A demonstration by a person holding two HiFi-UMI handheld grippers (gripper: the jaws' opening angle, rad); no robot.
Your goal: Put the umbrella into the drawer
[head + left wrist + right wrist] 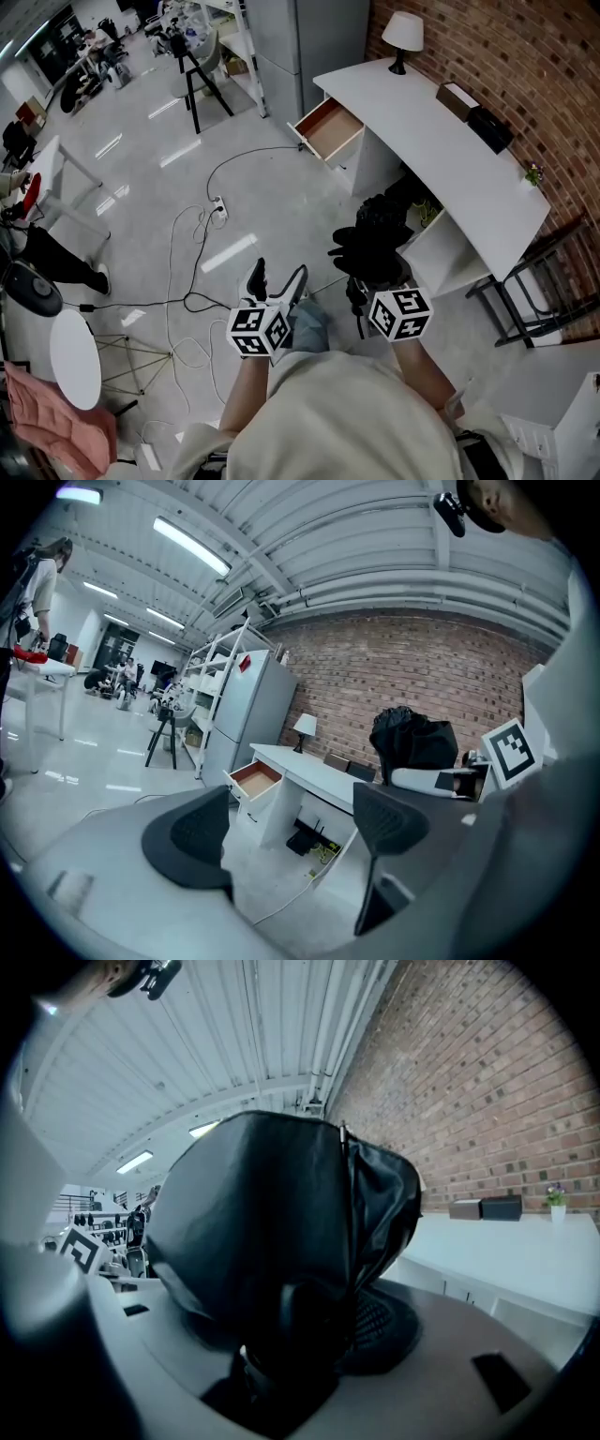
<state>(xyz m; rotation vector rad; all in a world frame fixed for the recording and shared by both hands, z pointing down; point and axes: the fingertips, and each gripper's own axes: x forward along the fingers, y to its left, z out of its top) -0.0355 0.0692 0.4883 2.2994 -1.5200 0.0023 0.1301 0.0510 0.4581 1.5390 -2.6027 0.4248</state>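
Umbrella [375, 239] is clamped in your right gripper [302, 1340], your left gripper [279, 275] has fingers spread wide on nothing, and the drawer [330, 127] sits pulled open in the white desk [422, 131].

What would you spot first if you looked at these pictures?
The bunched black umbrella grabs the eye first, clamped in the right tongs in front of the person. Next comes the open drawer with its reddish-brown inside, sticking out of the long white desk along the brick wall. The left tongs stand wide open with nothing in them.
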